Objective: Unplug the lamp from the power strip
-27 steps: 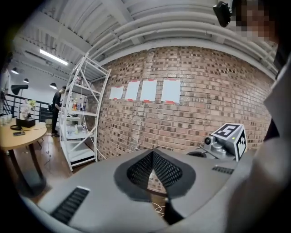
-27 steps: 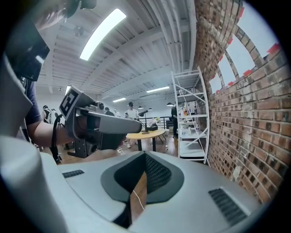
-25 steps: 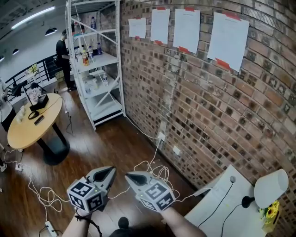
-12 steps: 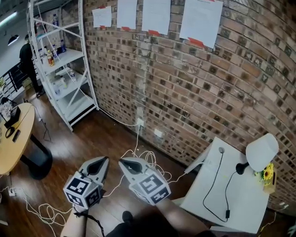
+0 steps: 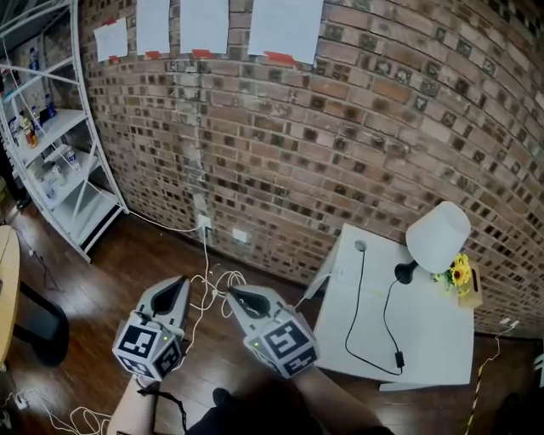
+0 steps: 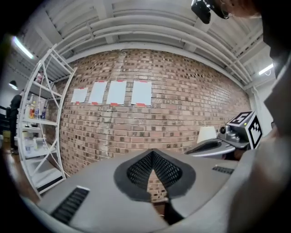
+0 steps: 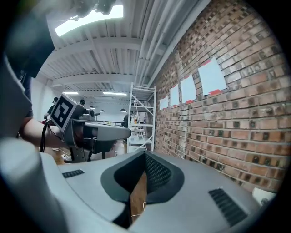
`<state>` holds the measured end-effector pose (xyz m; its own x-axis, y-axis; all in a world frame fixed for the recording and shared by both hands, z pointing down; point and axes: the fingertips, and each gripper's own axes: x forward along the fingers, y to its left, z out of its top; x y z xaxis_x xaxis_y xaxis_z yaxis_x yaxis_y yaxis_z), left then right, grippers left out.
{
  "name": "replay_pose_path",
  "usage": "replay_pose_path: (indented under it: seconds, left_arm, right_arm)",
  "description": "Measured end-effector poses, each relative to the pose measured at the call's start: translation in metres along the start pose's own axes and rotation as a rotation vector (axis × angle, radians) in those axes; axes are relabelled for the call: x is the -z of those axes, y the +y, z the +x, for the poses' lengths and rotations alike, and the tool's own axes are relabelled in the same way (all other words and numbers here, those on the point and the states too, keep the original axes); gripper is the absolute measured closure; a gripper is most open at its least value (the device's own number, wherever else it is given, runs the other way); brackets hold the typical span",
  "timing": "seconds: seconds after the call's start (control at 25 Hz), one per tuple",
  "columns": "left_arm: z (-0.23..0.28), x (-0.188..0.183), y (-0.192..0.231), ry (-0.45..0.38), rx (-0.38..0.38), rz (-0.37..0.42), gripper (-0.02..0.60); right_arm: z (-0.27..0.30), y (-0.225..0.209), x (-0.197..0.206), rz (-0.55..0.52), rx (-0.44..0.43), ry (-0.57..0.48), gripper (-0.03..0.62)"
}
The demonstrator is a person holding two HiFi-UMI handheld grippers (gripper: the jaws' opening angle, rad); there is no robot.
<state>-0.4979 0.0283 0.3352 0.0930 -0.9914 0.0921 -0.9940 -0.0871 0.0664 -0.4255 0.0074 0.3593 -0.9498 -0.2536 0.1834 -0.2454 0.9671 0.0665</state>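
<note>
The lamp (image 5: 437, 237), with a white shade and a black base, stands on a small white table (image 5: 433, 340) against the brick wall. Its black cord (image 5: 384, 319) loops across the tabletop to a round fitting (image 5: 359, 246). No power strip shows clearly. My left gripper (image 5: 178, 283) and right gripper (image 5: 231, 295) hang side by side over the wooden floor, left of the table and well short of the lamp, both shut and empty. In the left gripper view the left gripper (image 6: 153, 157) faces the brick wall, with the lampshade (image 6: 207, 134) at the right. The right gripper (image 7: 144, 157) looks along the wall.
A tangle of white cable (image 5: 212, 289) lies on the floor below a wall outlet (image 5: 204, 223). A white shelf rack (image 5: 51, 161) stands at the left. Yellow flowers (image 5: 459, 272) sit beside the lamp. Papers (image 5: 285, 25) are taped on the brick wall.
The view has swung to the right: the shelf rack and round table slid off to the left, and the white table with the lamp came fully into view. Both grippers turned with it, still shut.
</note>
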Motion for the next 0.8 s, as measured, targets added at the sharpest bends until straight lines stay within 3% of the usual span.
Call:
replay_pose_path:
  seconds: [0.2, 0.4, 0.64, 0.8]
  left_arm:
    - [0.026, -0.004, -0.030, -0.001, 0.058, 0.068, 0.572]
    - [0.045, -0.006, -0.044, 0.011, 0.089, 0.024, 0.572]
    - [0.043, -0.003, -0.036, 0.020, 0.066, 0.005, 0.572]
    - [0.038, -0.003, -0.027, 0.044, 0.038, 0.041, 0.572]
  right_arm:
    - [-0.029, -0.031, 0.003, 0.010, 0.071, -0.020, 0.606]
    - [-0.041, -0.052, 0.006, 0.042, 0.097, -0.025, 0.606]
    - [-0.032, -0.049, 0.008, 0.032, 0.069, -0.013, 0.606]
    - [-0.019, -0.040, 0.003, 0.025, 0.029, -0.011, 0.606]
